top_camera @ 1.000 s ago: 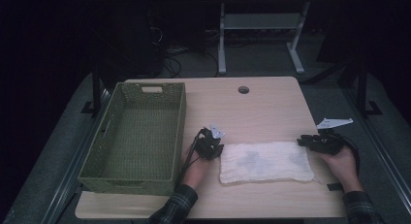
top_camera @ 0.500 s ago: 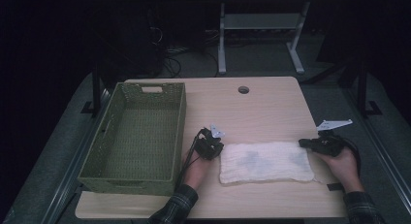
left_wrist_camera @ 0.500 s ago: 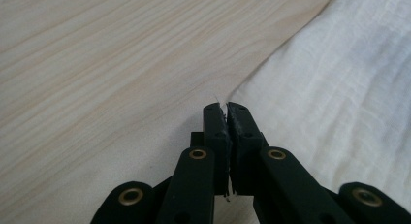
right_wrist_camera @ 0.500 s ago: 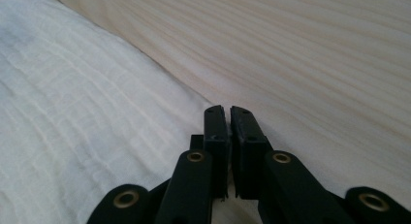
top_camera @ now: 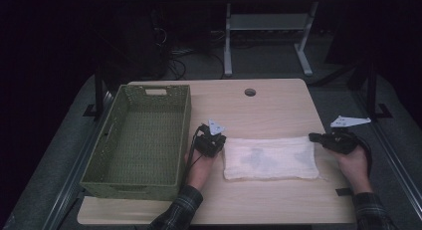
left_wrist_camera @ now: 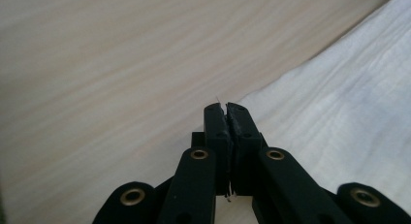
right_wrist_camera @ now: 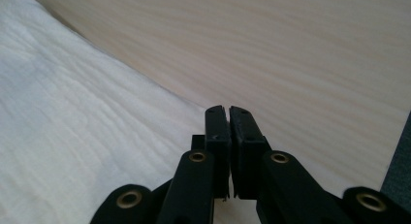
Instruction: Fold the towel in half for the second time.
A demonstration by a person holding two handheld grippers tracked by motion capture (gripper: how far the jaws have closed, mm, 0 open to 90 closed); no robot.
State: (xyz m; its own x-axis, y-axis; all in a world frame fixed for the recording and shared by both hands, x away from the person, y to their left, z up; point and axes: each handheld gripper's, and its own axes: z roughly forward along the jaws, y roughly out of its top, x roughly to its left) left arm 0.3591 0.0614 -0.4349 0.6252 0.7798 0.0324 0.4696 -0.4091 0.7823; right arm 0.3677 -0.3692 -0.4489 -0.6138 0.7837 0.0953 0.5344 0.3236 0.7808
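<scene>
A white folded cloth (top_camera: 271,158) lies flat on the wooden table (top_camera: 278,105), long side running left to right. My left gripper (top_camera: 222,144) sits at the cloth's left end. In the left gripper view its jaws are shut (left_wrist_camera: 227,108) on the corner of the cloth (left_wrist_camera: 339,112), with frayed fibres showing between the pads. My right gripper (top_camera: 313,137) sits at the cloth's right end. In the right gripper view its jaws (right_wrist_camera: 228,110) are shut at the corner of the cloth (right_wrist_camera: 72,112), which runs in under them. A hand holds each gripper low on the table.
A green woven basket (top_camera: 184,120), empty, stands on the left part of the table, right beside my left hand. A round cable hole (top_camera: 250,92) is at the table's back. Bare wood lies behind and in front of the cloth.
</scene>
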